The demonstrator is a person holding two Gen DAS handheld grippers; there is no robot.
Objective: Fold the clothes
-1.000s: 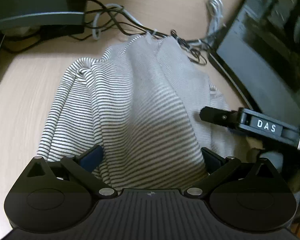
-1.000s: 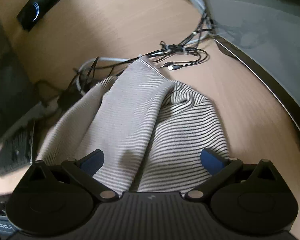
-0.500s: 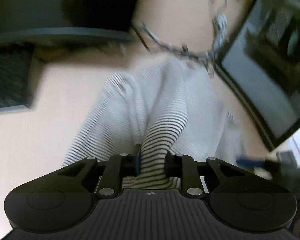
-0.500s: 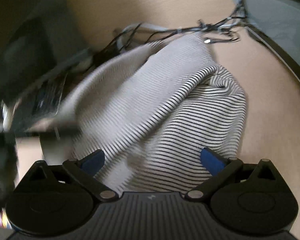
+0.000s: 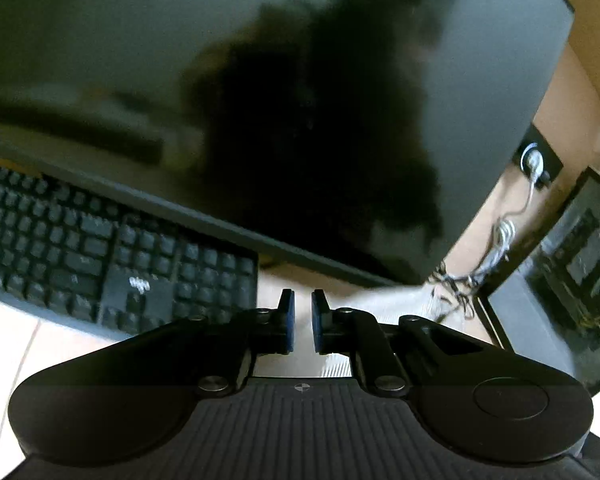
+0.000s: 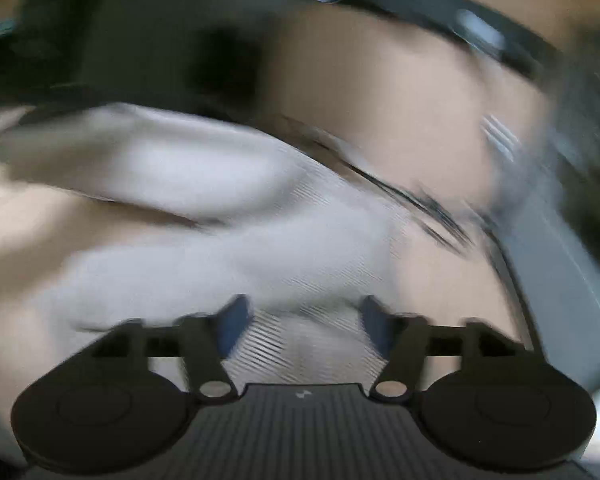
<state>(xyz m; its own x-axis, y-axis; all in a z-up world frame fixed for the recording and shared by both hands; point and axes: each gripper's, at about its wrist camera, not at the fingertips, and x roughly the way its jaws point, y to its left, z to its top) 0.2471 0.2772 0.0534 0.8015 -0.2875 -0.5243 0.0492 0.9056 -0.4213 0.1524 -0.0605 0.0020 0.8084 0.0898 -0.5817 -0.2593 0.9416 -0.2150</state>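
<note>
Two grippers up off the desk, shirt half caught!
Left gripper (image 5: 302, 322) snapped shut a moment ago, yet nothing shows between its pads now. Right gripper (image 6: 302, 322) is closing around the striped shirt (image 6: 228, 216), which sprawls mid-desk. Monitor (image 5: 260, 100) and keyboard (image 5: 112, 256) crowd far left; cables (image 6: 412, 196) far right.

A large dark monitor (image 5: 260, 100) fills most of the left wrist view, its screen off and showing only a dim reflection. A black keyboard (image 5: 100, 256) lies on the pale wooden desk (image 5: 4, 340) just below the monitor's lower edge, to its left. Right of the monitor, a bundle of white and black cables (image 5: 496, 248) runs up to a black wall socket (image 5: 536, 160). Further right of the monitor stands a second dark screen (image 5: 572, 280).
</note>
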